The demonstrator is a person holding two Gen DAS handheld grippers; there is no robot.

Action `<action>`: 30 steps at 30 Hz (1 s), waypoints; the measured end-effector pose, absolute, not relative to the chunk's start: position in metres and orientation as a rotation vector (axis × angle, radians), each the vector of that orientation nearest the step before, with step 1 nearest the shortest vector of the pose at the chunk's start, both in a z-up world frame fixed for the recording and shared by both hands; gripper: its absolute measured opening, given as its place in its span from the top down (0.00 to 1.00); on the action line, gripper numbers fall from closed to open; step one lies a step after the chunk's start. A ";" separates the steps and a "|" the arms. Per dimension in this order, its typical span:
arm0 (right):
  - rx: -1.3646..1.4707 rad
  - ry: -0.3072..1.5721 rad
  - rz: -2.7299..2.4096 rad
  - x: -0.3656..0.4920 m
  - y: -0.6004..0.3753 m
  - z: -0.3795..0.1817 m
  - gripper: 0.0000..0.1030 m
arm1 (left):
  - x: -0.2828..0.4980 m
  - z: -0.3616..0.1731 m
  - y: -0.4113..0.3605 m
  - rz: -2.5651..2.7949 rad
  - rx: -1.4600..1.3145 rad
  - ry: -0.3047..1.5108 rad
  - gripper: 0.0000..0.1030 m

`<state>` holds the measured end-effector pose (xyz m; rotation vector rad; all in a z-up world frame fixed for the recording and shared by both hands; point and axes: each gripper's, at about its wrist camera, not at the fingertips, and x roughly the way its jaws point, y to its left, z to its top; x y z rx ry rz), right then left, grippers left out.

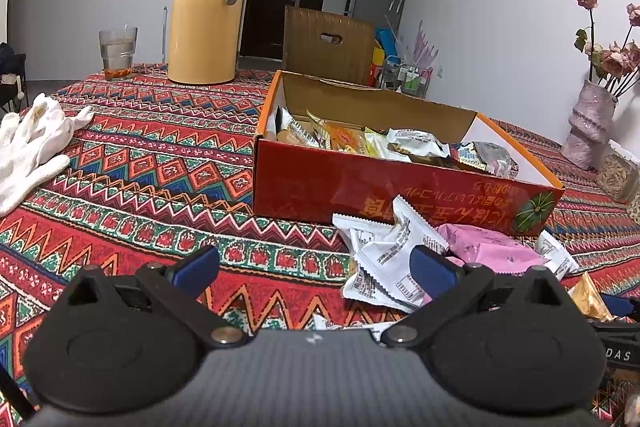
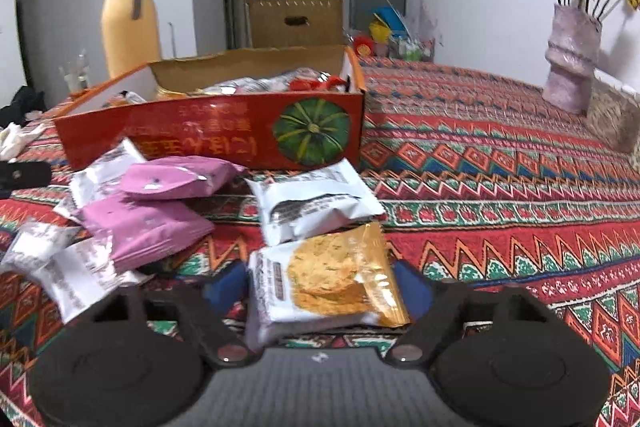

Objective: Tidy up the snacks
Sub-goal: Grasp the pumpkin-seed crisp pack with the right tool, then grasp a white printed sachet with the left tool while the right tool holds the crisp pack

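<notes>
- Left wrist view, far left of the frame: white gloves [image 1: 30,143] lay loose on the patterned tablecloth [image 1: 160,163], well apart from the snacks and seemingly set aside.
- Upper left: a glass [image 1: 118,53] and a tall yellow thermos [image 1: 206,11] stood at the table's far edge, probably pushed back to leave room for sorting.
- Lower centre: the left gripper [image 1: 316,273] hung above bare cloth with its jaws spread wide and nothing between them; its right finger overlapped a white packet in the picture, but I could not tell whether it touched it.
- Centre right: the red box [image 1: 400,195] stood open, already holding mixed packets, so it looked like the collecting place.
- Just in front of the box: white packets [image 1: 384,255] and a pink packet [image 1: 492,247] lay in a heap on the cloth, not yet put away.
- Right wrist view, left side: the same pink packets [image 2: 148,223] lay stacked among white ones, near the box front.
- Lower centre: the right gripper [image 2: 320,287] stood about half open around the cracker packet [image 2: 328,279]; the blue pads flanked both its edges, seemingly at or just off the wrapper, though whether they pressed it was unclear.
- Just above it: a white packet [image 2: 316,207] lay touching the cracker packet.
- Upper right: a vase [image 2: 572,63] of flowers stood well apart.
</notes>
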<state>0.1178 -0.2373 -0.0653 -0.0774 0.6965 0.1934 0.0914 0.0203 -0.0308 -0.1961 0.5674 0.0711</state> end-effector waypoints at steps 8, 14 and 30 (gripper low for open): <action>-0.070 0.618 0.196 0.107 -0.238 -0.062 0.54 | 0.093 -0.032 0.019 0.078 -0.183 0.578 0.00; -0.011 0.562 0.172 0.101 -0.248 -0.057 0.54 | 0.092 -0.025 0.014 0.074 -0.147 0.605 0.00; 0.028 0.500 0.203 0.091 -0.254 -0.054 0.53 | 0.103 -0.032 -0.020 0.105 -0.068 0.819 0.00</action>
